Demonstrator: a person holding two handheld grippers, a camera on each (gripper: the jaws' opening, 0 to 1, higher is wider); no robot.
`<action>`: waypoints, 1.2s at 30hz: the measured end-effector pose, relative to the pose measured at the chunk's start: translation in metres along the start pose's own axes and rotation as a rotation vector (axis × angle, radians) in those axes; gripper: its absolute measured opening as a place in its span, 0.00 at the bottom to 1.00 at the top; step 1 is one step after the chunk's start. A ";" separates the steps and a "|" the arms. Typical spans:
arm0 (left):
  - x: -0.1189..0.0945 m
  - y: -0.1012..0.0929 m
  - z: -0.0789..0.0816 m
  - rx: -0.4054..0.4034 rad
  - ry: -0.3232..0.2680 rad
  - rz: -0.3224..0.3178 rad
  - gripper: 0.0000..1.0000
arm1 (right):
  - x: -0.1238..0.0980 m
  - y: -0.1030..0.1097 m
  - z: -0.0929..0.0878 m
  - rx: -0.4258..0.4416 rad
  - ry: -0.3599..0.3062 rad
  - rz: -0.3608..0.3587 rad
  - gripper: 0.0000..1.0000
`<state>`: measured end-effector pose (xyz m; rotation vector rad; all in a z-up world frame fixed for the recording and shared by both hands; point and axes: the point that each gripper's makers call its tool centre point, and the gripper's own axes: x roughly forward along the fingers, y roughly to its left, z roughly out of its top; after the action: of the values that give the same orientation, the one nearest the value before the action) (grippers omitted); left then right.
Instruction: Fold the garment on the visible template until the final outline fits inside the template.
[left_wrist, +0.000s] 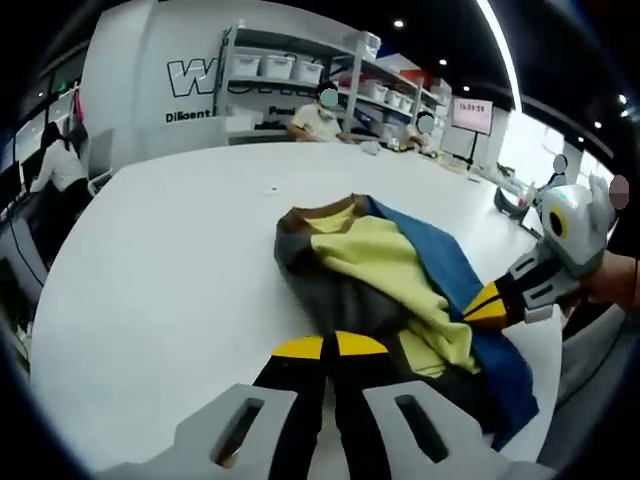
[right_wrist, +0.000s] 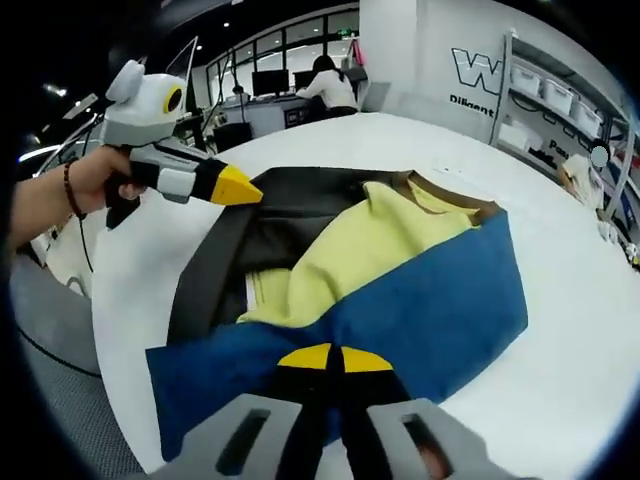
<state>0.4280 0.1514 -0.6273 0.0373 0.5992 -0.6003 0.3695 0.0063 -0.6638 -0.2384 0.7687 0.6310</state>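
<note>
In the left gripper view, a person in a white top (left_wrist: 58, 165) stood at the far left edge beside a desk. To the right rose a white wall (left_wrist: 150, 80) with large letters beginning "W" and a smaller line under them starting "Diligent"; the rest was cut off by shelves (left_wrist: 300, 75) holding white bins. Two people sat in front of the shelves. Farther right a pink screen (left_wrist: 472, 113) showed small digits too blurred to read.

The garment (left_wrist: 390, 270), a sweater in yellow, blue and dark grey with a brown collar, lay crumpled on the white table (left_wrist: 170, 270), right of centre. The left gripper (left_wrist: 330, 350) sat at the bottom with its yellow-tipped jaws pressed together, touching the grey cloth at the near edge; whether they pinched it could not be told. The right gripper came in from the right, its yellow tip on the blue cloth.

In the right gripper view, a hand (right_wrist: 95, 185) at the left held the left gripper, its tip touching the dark part of the garment. The right gripper (right_wrist: 335, 362) at the bottom had its jaws closed together over the blue panel; a grip on the cloth could not be confirmed. At the upper right the wall again showed "W" and "Diligent".
</note>
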 end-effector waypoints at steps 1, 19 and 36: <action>-0.003 0.003 0.000 0.009 0.003 0.012 0.00 | -0.003 -0.001 0.001 0.014 -0.004 -0.005 0.00; -0.023 0.069 0.002 0.004 0.013 0.159 0.00 | -0.029 -0.069 -0.019 0.121 0.032 -0.151 0.00; -0.016 0.107 -0.010 0.042 0.089 0.235 0.00 | -0.042 -0.121 -0.046 0.170 0.067 -0.261 0.00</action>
<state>0.4702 0.2501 -0.6419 0.1720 0.6576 -0.3846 0.3947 -0.1274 -0.6691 -0.2000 0.8345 0.3102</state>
